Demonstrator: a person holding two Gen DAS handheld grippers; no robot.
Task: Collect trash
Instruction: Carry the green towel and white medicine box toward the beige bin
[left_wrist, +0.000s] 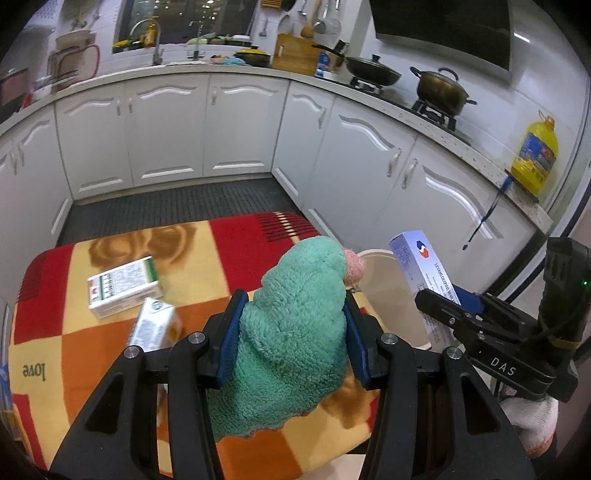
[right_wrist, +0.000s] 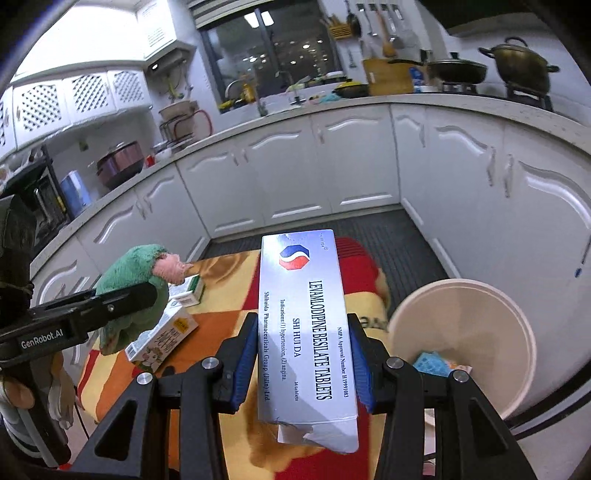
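Note:
My left gripper (left_wrist: 291, 332) is shut on a green fluffy cloth (left_wrist: 299, 332) with a pink edge, held above the blanket-covered table (left_wrist: 229, 240). My right gripper (right_wrist: 303, 362) is shut on a silver-white tablet box (right_wrist: 303, 332) and holds it up beside the white bin (right_wrist: 513, 332). The box (left_wrist: 424, 280) and right gripper (left_wrist: 454, 314) also show at the right of the left wrist view, over the bin (left_wrist: 380, 254). Two small boxes lie on the blanket: a green-and-white one (left_wrist: 122, 288) and an orange-cornered one (left_wrist: 155, 328). The left gripper with the cloth (right_wrist: 125, 291) shows at the left of the right wrist view.
The bin holds a blue item (right_wrist: 430, 363) and other scraps. White kitchen cabinets (left_wrist: 240, 125) ring the dark floor mat (left_wrist: 177, 206). Pots (left_wrist: 441, 90) stand on the stove and a yellow oil bottle (left_wrist: 535, 155) on the counter at the right.

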